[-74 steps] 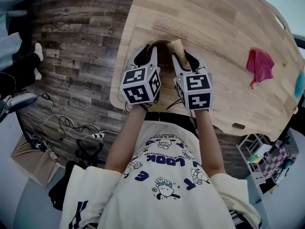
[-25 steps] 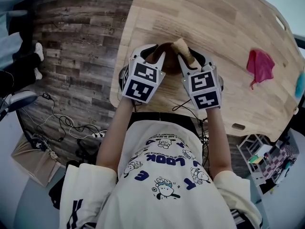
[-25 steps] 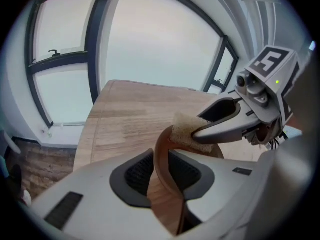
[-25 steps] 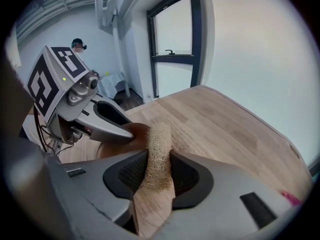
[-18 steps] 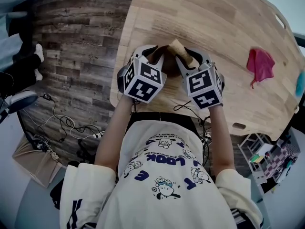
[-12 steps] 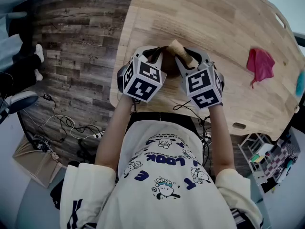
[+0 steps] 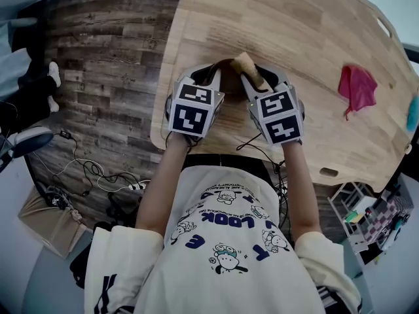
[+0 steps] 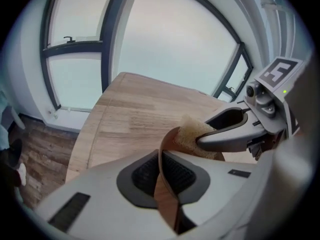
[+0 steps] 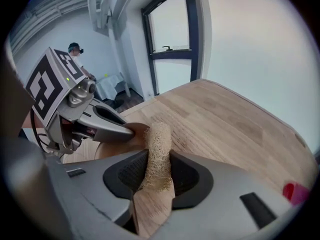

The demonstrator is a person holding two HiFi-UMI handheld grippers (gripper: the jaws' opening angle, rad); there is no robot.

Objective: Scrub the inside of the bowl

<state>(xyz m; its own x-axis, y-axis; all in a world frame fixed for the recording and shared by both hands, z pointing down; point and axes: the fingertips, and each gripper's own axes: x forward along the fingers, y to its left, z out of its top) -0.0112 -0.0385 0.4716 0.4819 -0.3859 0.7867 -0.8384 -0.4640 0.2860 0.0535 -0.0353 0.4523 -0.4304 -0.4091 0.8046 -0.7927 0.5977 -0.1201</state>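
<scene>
Thin brown wooden bowl (image 8: 161,191), coarse fibrous loofah pad (image 9: 156,156), pale wood-grain table (image 7: 294,38)

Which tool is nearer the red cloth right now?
Right. The right tool, holding the sponge at the bowl, has the red cloth off to its right. The left tool, whose jaws have just closed on the bowl's rim, is on the bowl's other side, farther away.

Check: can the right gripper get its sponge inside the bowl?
Likely yes: the sponge sits at the bowl's open mouth; the left gripper, fingers just closing on its rim, leaves the inside free.
</scene>
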